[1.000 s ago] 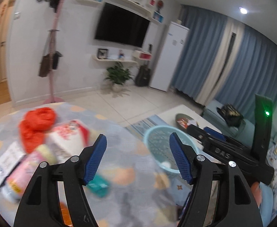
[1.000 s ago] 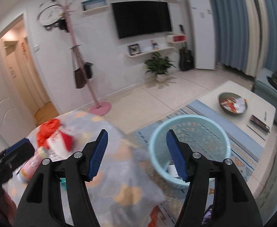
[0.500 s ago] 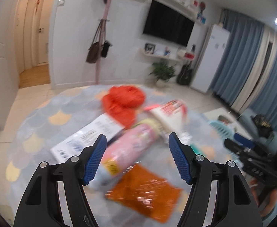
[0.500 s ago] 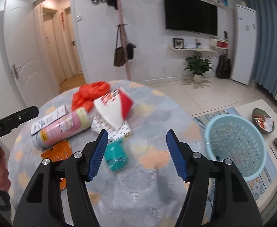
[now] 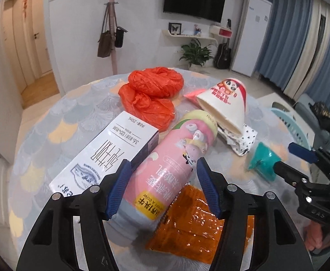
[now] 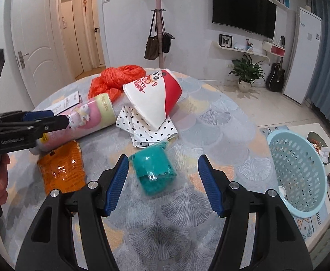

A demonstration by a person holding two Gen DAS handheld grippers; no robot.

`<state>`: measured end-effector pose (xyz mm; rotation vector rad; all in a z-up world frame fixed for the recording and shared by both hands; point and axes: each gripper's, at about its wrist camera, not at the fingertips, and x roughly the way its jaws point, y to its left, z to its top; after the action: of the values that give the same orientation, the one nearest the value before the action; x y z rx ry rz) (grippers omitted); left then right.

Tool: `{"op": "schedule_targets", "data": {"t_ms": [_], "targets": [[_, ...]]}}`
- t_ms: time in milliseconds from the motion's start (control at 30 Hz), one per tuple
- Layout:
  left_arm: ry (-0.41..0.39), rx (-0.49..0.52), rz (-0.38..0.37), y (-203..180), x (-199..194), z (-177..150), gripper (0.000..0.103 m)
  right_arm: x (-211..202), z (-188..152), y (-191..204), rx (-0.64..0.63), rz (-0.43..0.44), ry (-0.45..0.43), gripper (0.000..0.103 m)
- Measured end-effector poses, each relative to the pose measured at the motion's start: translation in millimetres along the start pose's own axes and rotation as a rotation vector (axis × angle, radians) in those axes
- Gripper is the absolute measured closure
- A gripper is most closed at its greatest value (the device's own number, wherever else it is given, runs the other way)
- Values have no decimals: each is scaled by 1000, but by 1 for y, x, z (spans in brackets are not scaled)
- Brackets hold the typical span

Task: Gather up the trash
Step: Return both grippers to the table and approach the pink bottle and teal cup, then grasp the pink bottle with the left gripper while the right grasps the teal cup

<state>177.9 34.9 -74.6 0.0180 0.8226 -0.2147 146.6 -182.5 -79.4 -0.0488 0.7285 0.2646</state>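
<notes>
The round table (image 6: 221, 122) fills both views, and a pale blue basket (image 6: 298, 171) stands at the right edge of the right view. The left gripper (image 5: 162, 176) is closing around the pink bottle (image 5: 171, 158), pads not yet pressing. The right gripper (image 6: 162, 174), half open and empty, frames the teal wrapper (image 6: 153, 171) at centre

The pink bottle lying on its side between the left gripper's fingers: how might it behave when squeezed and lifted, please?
The pink bottle is round and lies on its side, so it may roll if nudged. Its glossy wrap looks slippery against the closing left gripper. It partly overlaps the orange packet, which could shift as the bottle lifts.
</notes>
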Motion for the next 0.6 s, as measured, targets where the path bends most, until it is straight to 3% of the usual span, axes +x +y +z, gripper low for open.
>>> {"op": "schedule_targets", "data": {"t_ms": [133, 300, 433, 600], "targets": [[32, 17, -23, -6, 1, 4, 45, 3, -2, 1, -2, 9, 14, 43], [77, 21, -136, -16, -1, 8, 43, 3, -1, -11, 46, 70, 21, 43], [118, 83, -71, -28, 17, 10, 42, 4, -1, -18, 74, 93, 27, 43], [146, 105, -57, -34, 33, 8, 37, 3, -1, -17, 67, 113, 20, 43]]}}
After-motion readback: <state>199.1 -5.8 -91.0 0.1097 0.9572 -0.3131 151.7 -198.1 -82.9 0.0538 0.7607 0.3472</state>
